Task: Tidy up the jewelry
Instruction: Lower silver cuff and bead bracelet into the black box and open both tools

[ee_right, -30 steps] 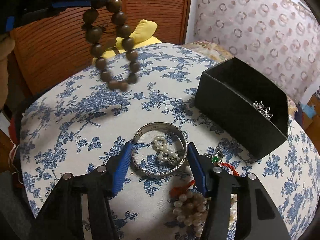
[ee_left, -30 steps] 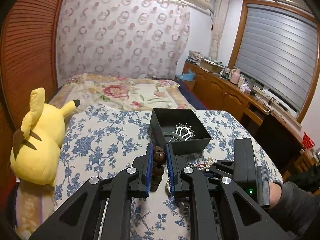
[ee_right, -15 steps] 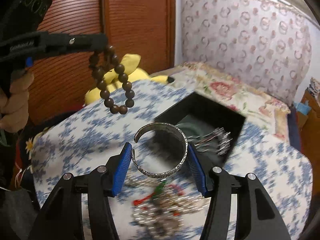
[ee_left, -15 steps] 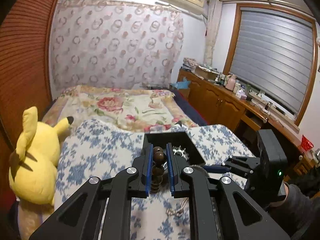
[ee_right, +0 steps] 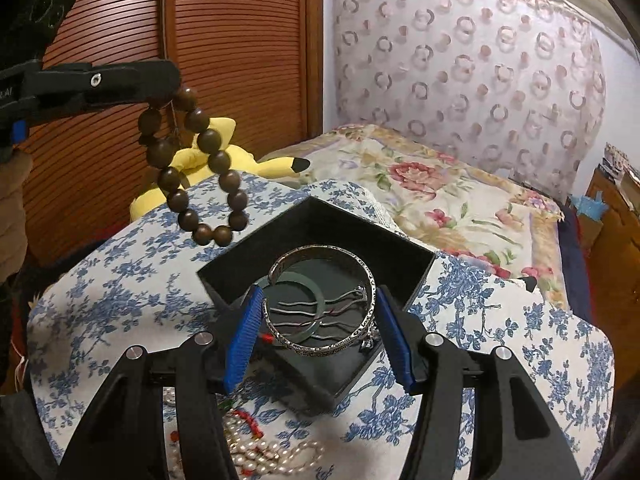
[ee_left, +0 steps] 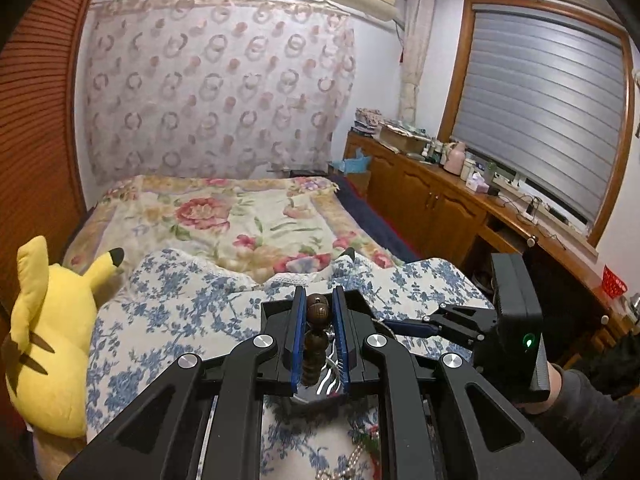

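Observation:
My left gripper (ee_left: 317,312) is shut on a brown wooden bead bracelet (ee_left: 316,336). In the right wrist view the bead bracelet (ee_right: 196,172) hangs from the left gripper (ee_right: 168,88) above the left edge of the open black box (ee_right: 416,276). My right gripper (ee_right: 320,308) is shut on a silver bangle (ee_right: 370,280) and holds it over the box. Inside the box lie a dark ring (ee_right: 316,292) and silver hair pieces (ee_right: 340,312). The right gripper also shows in the left wrist view (ee_left: 400,326), beside the box (ee_left: 276,310).
The box sits on a blue floral cloth (ee_right: 520,340). Pearl strands and red-beaded jewelry (ee_right: 260,448) lie on the cloth by the near edge. A yellow plush toy (ee_left: 44,340) sits at the left. A bed (ee_left: 224,216) lies beyond, a wooden cabinet (ee_left: 440,204) at the right.
My right gripper has lifted the silver bangle off the cloth and carried it over the box. My left gripper has moved the bead bracelet toward the box.

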